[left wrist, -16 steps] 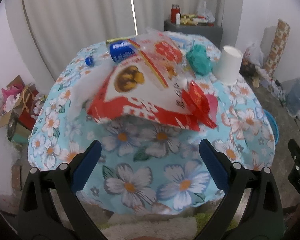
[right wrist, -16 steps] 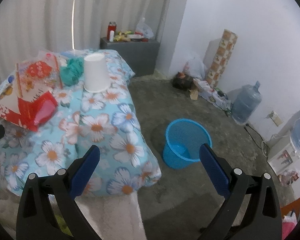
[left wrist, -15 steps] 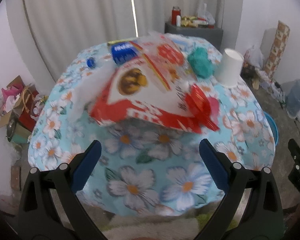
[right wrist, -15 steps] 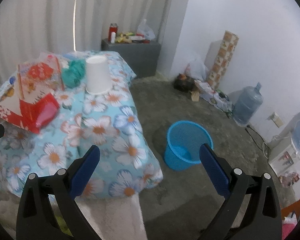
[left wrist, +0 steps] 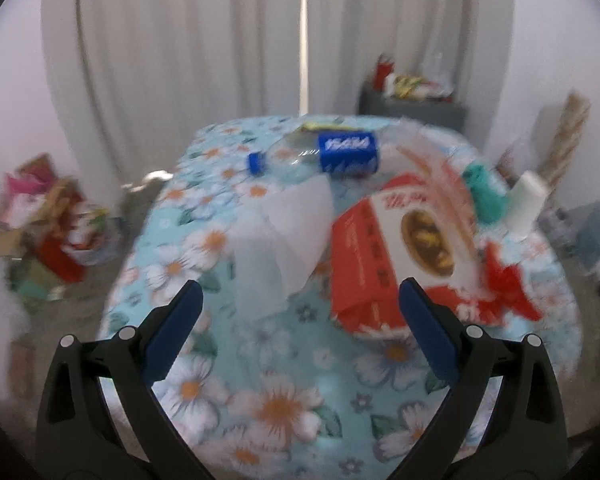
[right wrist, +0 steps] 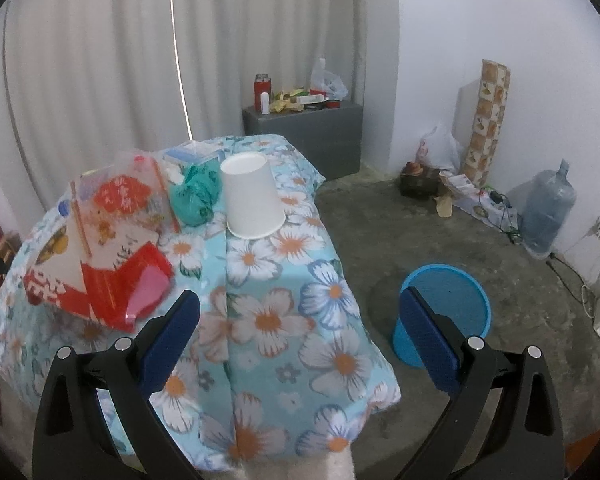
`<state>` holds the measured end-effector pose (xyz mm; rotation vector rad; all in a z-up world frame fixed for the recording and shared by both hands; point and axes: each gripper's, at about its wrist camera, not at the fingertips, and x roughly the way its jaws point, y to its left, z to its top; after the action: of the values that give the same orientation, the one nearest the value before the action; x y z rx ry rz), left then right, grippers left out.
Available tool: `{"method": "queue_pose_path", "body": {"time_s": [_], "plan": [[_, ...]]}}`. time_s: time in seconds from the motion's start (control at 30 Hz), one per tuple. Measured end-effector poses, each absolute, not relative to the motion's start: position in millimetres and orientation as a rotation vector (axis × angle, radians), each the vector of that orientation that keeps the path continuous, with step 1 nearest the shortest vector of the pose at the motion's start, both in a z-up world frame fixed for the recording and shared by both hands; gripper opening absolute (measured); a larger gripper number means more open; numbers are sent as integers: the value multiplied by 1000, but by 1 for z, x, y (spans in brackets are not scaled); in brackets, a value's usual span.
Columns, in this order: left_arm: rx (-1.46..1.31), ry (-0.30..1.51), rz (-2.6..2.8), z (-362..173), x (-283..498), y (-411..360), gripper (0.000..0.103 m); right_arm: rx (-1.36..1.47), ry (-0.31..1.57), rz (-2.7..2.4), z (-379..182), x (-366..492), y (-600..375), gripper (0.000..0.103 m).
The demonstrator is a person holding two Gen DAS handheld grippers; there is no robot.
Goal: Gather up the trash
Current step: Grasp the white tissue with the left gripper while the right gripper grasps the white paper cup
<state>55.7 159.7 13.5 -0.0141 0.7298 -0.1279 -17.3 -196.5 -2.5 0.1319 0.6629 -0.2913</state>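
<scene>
Trash lies on a table under a floral cloth (left wrist: 276,404) (right wrist: 268,320). In the blurred left wrist view I see a white tissue (left wrist: 288,236), a clear bottle with a blue label (left wrist: 340,154), and a red and white food box (left wrist: 404,248). My left gripper (left wrist: 300,320) is open, just short of the tissue. The right wrist view shows an upturned white paper cup (right wrist: 250,196), a crumpled teal bag (right wrist: 194,196), the red box (right wrist: 116,280) and a clear printed wrapper (right wrist: 120,200). My right gripper (right wrist: 300,320) is open over the table's near corner. A blue bin (right wrist: 444,312) stands on the floor.
A grey cabinet (right wrist: 304,132) with bottles and packets stands by the curtain. A water jug (right wrist: 548,212), a patterned roll (right wrist: 488,120) and bags line the right wall. Boxes and bags (left wrist: 48,232) are piled on the floor left of the table.
The left gripper has swung left, so the tissue and bottle now sit ahead of it. The right gripper has turned slightly left and nearer the table. Both stay open.
</scene>
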Motion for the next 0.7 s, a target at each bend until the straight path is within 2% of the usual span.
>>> {"method": "queue_pose_path", "body": {"time_s": [0.43,0.47,0.5,0.6,0.7], "plan": [[-367,807,-256,-8,119,201,94,189,698,-251,-8,22,-207,97],[-378,804,-263,-9,122,202,91,195,698,-242,-7,26,-208,97],[-385,802,-273,-11,127,203,82,198,697,-236,-7,30,-209,97],[-417,847,-280,-23,148,208,65,214,692,-206,-3,44,-213,97],[-507,904,-296,-39,168,216,56,245,676,-157,4,64,-217,97]]}}
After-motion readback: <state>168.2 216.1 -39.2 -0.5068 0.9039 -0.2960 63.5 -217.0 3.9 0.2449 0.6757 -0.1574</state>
